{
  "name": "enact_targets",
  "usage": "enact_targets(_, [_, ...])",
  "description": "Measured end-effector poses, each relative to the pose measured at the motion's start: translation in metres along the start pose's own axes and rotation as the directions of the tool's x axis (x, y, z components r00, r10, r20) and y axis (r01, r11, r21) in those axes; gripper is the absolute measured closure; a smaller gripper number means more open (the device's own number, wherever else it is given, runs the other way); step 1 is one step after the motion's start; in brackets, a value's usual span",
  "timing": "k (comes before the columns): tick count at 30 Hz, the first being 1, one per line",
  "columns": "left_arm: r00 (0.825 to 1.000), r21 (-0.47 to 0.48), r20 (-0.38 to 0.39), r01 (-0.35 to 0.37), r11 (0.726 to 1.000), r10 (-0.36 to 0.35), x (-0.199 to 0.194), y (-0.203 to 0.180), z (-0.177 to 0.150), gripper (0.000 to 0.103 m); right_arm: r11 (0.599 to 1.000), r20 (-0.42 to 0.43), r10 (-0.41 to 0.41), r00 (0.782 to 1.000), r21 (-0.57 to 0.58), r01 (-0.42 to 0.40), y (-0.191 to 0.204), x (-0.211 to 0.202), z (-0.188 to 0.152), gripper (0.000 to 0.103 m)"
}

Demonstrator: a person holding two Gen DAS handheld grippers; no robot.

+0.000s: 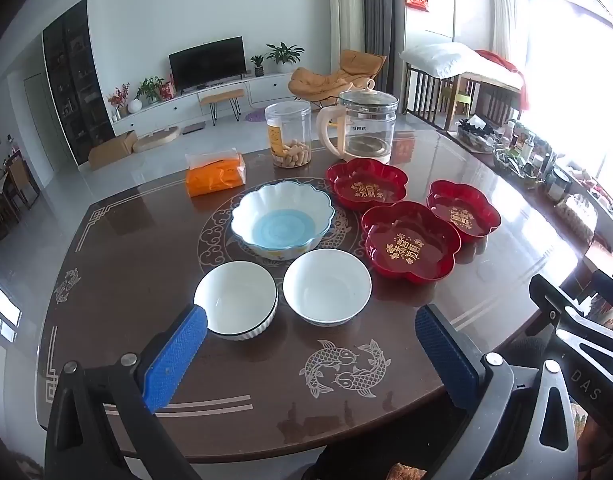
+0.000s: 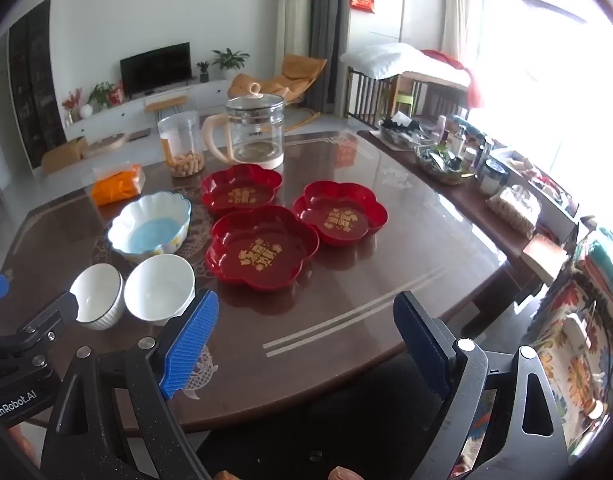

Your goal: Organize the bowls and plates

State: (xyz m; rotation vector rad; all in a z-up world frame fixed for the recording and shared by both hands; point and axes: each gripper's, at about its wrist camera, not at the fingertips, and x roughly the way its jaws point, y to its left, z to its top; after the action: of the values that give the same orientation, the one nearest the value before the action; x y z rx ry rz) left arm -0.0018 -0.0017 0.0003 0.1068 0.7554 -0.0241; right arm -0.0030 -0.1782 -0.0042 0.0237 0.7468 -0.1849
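Red, glossy, flower-lobed: three plates, each stamped with gold characters too small and skewed to read. Nearest red plate (image 1: pixel 410 240) just right of the scalloped bowl (image 1: pixel 281 218); far red plate (image 1: pixel 366 184) behind and right of that bowl, close to the nearest one; third red plate (image 1: pixel 463 212) farthest right of the bowl, rim nearly touching the nearest plate.

Scalloped bowl: white wavy rim, pale blue floor, yellow print low on the outer wall, seated at the centre of the brown table (image 1: pixel 126 264).

Directly in front of the bowl, two plain white bowls side by side and almost touching: ribbed bowl (image 1: pixel 236 300) with a dark rim line at front left, smooth bowl (image 1: pixel 327 286) at front right. All upright, all empty.

Behind the bowl: orange tissue pack (image 1: pixel 215 174) to rear left, clear jar (image 1: pixel 288 134) with a yellow label and tan snacks straight back, glass kettle (image 1: pixel 366 128) with cream handle to rear right, small dark lettering on the glass, illegible.

Legible elsewhere: "DAS" on grey gripper plastic at lower right of the left wrist view; "enRobot.AI" on the black body at lower left of the right wrist view.

Left gripper (image 1: pixel 311 348) spread wide, blue pads (image 1: pixel 174 360) clear of everything, hovering in front of the white bowls. Right gripper (image 2: pixel 306 342) likewise wide, nothing between the pads, poised over the table edge, front right of the scalloped bowl.
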Motion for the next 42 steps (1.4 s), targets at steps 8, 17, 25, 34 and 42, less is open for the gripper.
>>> enact_targets(8, [0.999, -0.041, -0.025, 0.025, 0.999, -0.026, 0.0, 0.005, 0.0, 0.0, 1.0, 0.0, 0.003, 1.0, -0.004, -0.003, 0.003, 0.0, 0.001, 0.011])
enact_targets(17, [0.999, -0.039, -0.029, 0.025, 0.999, -0.026, 0.001, 0.008, 0.0, 0.0, 1.0, -0.009, -0.007, 1.0, -0.021, 0.007, 0.007, 0.004, -0.001, 0.011])
enact_targets(25, [0.999, -0.03, -0.043, 0.017, 0.999, -0.019, 0.008, 0.005, -0.002, 0.0, 1.0, -0.015, -0.008, 1.0, -0.024, 0.007, 0.008, 0.005, -0.003, 0.011])
enact_targets(34, [0.999, -0.029, -0.049, 0.019, 0.999, -0.021, 0.011, 0.005, -0.005, 0.0, 1.0, -0.017, -0.008, 1.0, -0.023, 0.007, 0.008, 0.006, -0.004, 0.011])
enact_targets(42, [0.998, -0.025, -0.053, 0.019, 1.0, -0.02, 0.011, 0.004, -0.006, 0.0, 1.0, -0.018, -0.006, 1.0, -0.024, 0.006, 0.007, 0.007, -0.004, 0.011])
